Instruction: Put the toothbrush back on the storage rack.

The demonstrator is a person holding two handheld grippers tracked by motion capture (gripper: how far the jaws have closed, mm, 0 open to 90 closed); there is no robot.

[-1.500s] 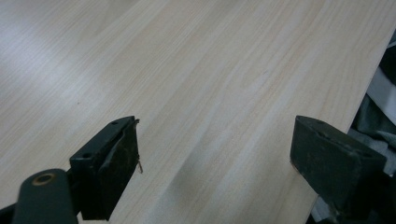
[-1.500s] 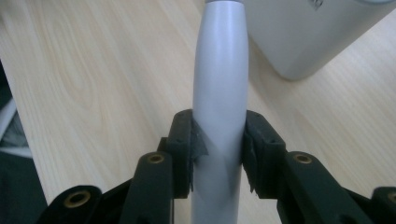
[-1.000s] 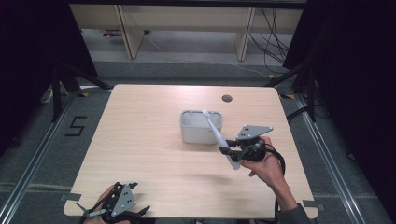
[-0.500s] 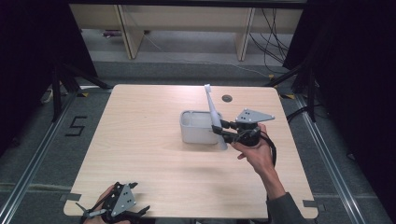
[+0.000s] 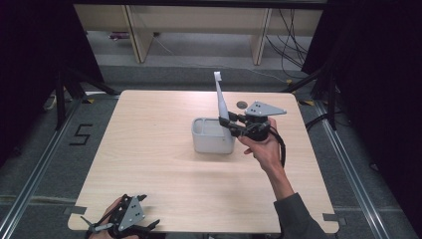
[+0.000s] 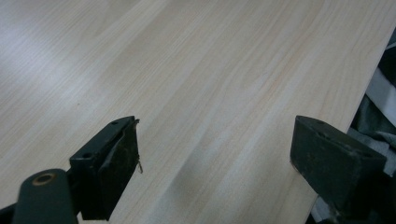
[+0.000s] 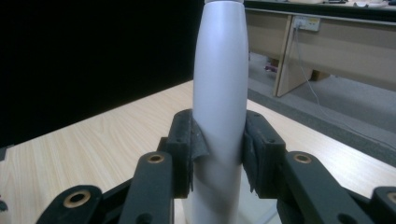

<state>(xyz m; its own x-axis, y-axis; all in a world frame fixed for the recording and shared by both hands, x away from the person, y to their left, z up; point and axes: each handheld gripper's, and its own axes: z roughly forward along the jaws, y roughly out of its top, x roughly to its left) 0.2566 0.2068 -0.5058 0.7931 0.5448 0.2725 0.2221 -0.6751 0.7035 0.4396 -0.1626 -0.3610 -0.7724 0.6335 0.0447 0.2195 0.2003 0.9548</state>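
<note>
Toothbrush (image 5: 221,97): stiff, light, smooth; likely slippery.
My right gripper (image 5: 234,125): pinching its handle, above the cup (image 5: 213,142).
My left gripper (image 5: 144,226): spread, empty.

One legible mark noted: a black figure "5" (image 5: 81,134) on the grey floor (image 5: 35,164), just left of the wooden table (image 5: 149,164), seen in the high view. No other text, label or brand readable on table or equipment in either gripper view.

White toothbrush (image 5: 220,97) upright over grey cup (image 5: 213,136)
</note>
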